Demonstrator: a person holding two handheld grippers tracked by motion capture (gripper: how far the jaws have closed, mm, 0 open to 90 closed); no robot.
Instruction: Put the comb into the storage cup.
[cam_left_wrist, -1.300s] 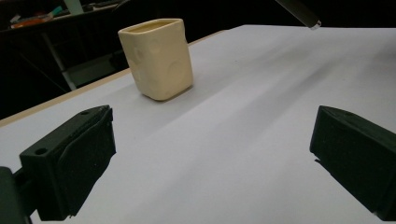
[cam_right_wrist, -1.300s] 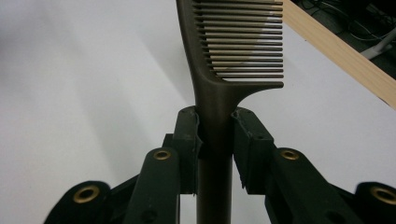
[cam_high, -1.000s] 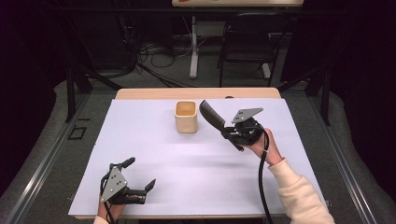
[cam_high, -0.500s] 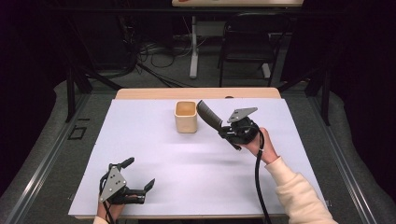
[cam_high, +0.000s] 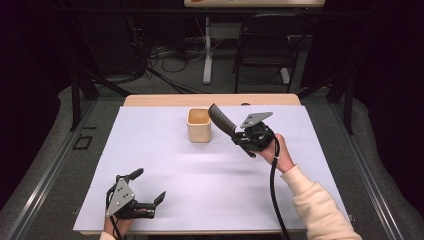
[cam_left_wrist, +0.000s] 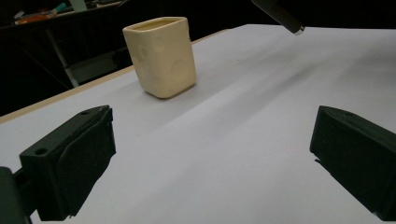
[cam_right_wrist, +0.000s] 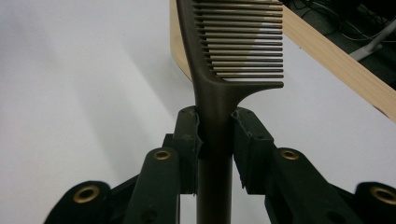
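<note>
a lab-like recording room: dark curtained walls, a white-covered table (cam_high: 165, 165), loose floor cables (cam_high: 165, 55), a black chair (cam_high: 265, 45) well beyond the jaws.

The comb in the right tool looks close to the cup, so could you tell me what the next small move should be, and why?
Probably carry the comb a little further over the cream cup and tip its toothed end down into the opening. The right tool grips its handle firmly, its tip is beside the cup's rim, and the cup stands upright and open.
</note>
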